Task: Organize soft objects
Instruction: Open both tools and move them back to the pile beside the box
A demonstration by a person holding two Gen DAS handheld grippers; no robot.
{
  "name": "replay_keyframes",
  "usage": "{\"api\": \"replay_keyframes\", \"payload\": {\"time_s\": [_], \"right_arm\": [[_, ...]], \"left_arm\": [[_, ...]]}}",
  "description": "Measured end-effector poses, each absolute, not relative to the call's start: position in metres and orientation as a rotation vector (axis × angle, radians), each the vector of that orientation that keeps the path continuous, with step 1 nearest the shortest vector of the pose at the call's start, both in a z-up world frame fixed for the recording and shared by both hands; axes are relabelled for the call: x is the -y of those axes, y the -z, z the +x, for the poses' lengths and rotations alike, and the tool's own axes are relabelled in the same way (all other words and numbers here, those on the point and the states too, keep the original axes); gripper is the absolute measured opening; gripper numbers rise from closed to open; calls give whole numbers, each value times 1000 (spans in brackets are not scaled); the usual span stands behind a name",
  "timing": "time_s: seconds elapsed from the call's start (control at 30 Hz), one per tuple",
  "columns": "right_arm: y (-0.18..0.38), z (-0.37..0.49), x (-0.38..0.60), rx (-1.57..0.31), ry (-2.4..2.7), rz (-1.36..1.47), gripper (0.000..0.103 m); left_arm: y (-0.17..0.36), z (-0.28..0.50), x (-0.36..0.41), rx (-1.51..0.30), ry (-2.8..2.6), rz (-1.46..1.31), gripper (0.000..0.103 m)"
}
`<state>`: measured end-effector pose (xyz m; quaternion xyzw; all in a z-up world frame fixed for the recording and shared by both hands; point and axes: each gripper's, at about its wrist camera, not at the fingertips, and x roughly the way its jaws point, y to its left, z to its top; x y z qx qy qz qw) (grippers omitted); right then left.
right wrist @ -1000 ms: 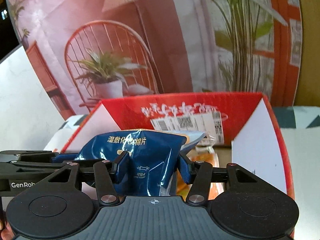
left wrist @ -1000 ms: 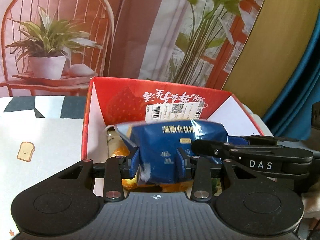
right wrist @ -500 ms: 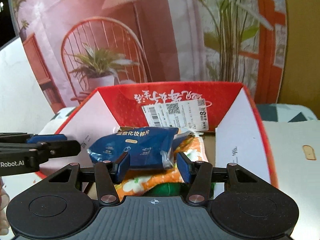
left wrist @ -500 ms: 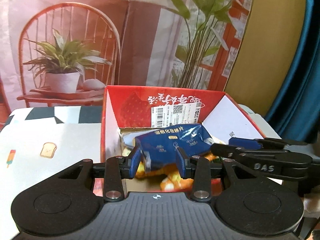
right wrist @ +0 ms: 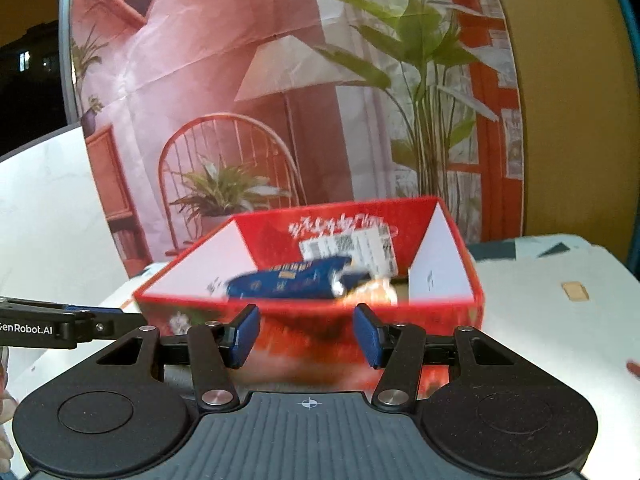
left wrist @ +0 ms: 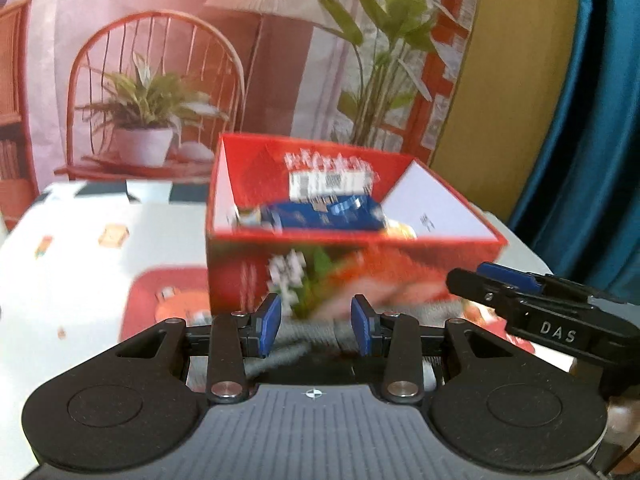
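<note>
- Blue packet [left wrist: 320,216] [right wrist: 294,280]: soft pouch lying flat inside the red box [left wrist: 352,264] [right wrist: 436,308], on top of other soft goods. Its long axis runs crosswise to both pairs of jaws, side to side in each view; the printed face is up. Motion blur hides the finer print.
- Red box: open-topped, white inner side walls, a barcode label on the far inner wall. It stands straight ahead of both pairs of jaws, beyond their tips.
- Bench [left wrist: 80,264] [right wrist: 560,320]: white cover printed with small toast and ice-lolly motifs, plus a red patch ahead and left of the left jaws.
- Room: printed backdrop [left wrist: 160,60] [right wrist: 240,100] showing a red chair, a potted plant, a lamp and tall green leaves; a yellow panel and teal curtain [left wrist: 600,120] to the right.
- Left gripper [left wrist: 315,325] [right wrist: 72,326]: level, aimed at the near wall of the box; jaws spread, nothing between them.
- Right gripper [right wrist: 307,335] [left wrist: 532,304]: level, beside the left one, aimed at the same wall; jaws spread wide, nothing between them.
</note>
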<state>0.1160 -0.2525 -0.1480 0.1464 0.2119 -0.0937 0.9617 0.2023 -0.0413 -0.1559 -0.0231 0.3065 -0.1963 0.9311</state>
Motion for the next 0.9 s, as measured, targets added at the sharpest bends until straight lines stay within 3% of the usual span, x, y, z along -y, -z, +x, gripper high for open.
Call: {"api": "replay_keyframes", "payload": {"time_s": [0.3,0.9], "right_arm": [[181,70,223,-464,215,347,49],[214,33,220,-652,288,338,49]], "left_arm": [[196,182,38,-712,405,-60,40],[224,174,36,-746,393,-76,40]]}}
